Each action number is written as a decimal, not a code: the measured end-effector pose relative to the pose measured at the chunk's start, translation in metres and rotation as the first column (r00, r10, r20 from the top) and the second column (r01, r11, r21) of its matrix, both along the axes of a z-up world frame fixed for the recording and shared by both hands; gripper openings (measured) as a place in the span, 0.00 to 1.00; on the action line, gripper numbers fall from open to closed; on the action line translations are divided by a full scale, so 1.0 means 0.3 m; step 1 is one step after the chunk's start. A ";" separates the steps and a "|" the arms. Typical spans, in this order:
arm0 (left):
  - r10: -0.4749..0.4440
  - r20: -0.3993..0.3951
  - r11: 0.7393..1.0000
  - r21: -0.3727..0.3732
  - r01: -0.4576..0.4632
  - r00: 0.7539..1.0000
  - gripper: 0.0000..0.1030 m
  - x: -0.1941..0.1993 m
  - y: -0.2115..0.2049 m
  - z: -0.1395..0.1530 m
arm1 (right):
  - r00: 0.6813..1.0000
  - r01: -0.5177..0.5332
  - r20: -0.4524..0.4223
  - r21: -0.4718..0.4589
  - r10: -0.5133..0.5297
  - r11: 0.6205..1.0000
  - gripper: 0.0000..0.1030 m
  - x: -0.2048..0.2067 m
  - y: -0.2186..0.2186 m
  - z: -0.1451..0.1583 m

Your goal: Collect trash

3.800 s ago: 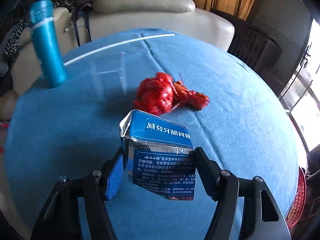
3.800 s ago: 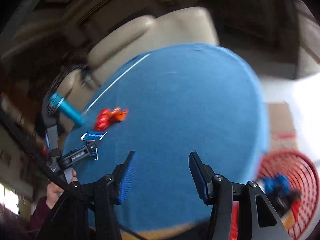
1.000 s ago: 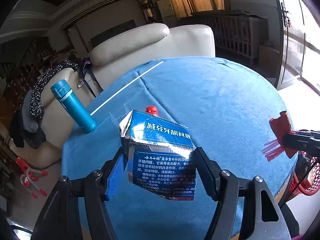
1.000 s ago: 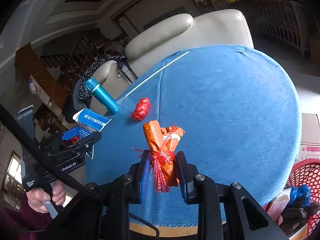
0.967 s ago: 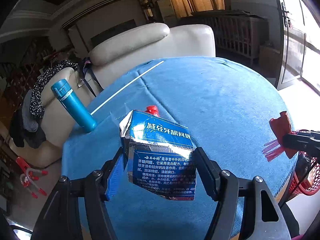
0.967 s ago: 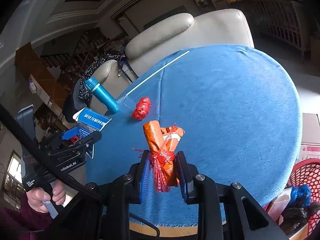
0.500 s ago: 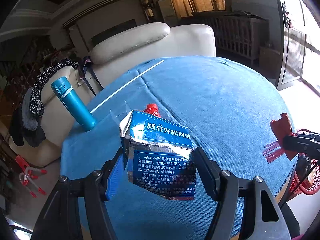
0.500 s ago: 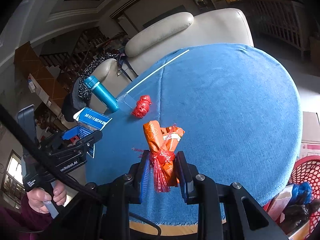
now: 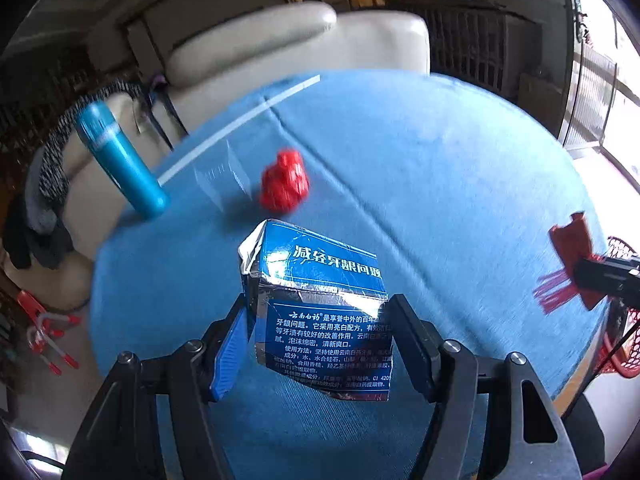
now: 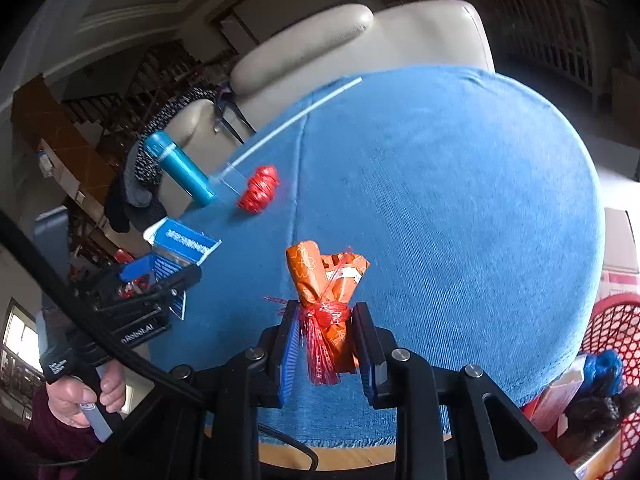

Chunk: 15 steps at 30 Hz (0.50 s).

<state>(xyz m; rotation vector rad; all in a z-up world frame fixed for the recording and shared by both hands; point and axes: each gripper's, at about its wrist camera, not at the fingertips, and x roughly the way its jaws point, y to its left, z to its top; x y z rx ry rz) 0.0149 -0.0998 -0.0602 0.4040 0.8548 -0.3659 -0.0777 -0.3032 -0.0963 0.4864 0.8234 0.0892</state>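
Left wrist view is showing the left gripper [image 9: 318, 344] clamping a crumpled blue cardboard toothpaste box [image 9: 320, 312] at lower centre, above the round blue-clothed table [image 9: 440, 184]. Right gripper [image 10: 326, 350] is squeezing an orange wrapper bundle tied with red mesh [image 10: 324, 292]. A red mesh ball [image 9: 285, 186] is lying upper centre, near a teal bottle [image 9: 120, 160]. A red wire basket [image 10: 616, 360] is sitting lower right.

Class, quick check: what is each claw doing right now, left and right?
Left claw: closed on the blue box.
Right claw: closed on the orange wrapper bundle.
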 end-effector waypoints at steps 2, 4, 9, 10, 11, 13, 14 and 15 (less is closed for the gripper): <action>0.015 -0.023 1.000 0.010 -0.014 1.000 0.68 0.018 0.010 -0.046 | 1.000 0.004 -0.021 -0.005 -0.004 1.000 0.27 0.010 0.005 -0.020; 0.025 -0.042 0.999 0.022 -0.025 0.999 0.68 0.032 0.016 -0.083 | 0.999 0.003 -0.036 -0.011 -0.004 1.000 0.27 0.021 0.010 -0.036; 0.026 -0.073 0.999 0.027 -0.024 0.997 0.69 0.045 0.020 -0.133 | 0.998 -0.005 -0.070 -0.029 0.002 1.000 0.27 0.056 0.033 -0.059; 0.023 -0.078 0.999 0.031 -0.021 0.997 0.69 0.048 0.018 -0.142 | 0.996 -0.004 -0.084 -0.039 0.000 0.999 0.27 0.065 0.039 -0.067; 0.023 -0.080 0.999 0.032 -0.020 0.997 0.69 0.046 0.022 -0.147 | 0.996 -0.002 -0.094 -0.043 -0.002 0.999 0.27 0.071 0.041 -0.074; 0.021 -0.078 0.999 0.030 -0.019 0.997 0.69 0.049 0.026 -0.156 | 0.993 0.001 -0.120 -0.041 -0.006 0.999 0.27 0.082 0.048 -0.092; 0.018 -0.079 1.000 0.023 -0.017 0.997 0.69 0.050 0.030 -0.157 | 0.992 0.001 -0.126 -0.040 -0.006 0.999 0.27 0.086 0.049 -0.095; 0.017 -0.081 1.000 0.019 -0.015 0.997 0.69 0.048 0.032 -0.157 | 0.991 0.002 -0.134 -0.042 -0.007 0.999 0.27 0.090 0.054 -0.101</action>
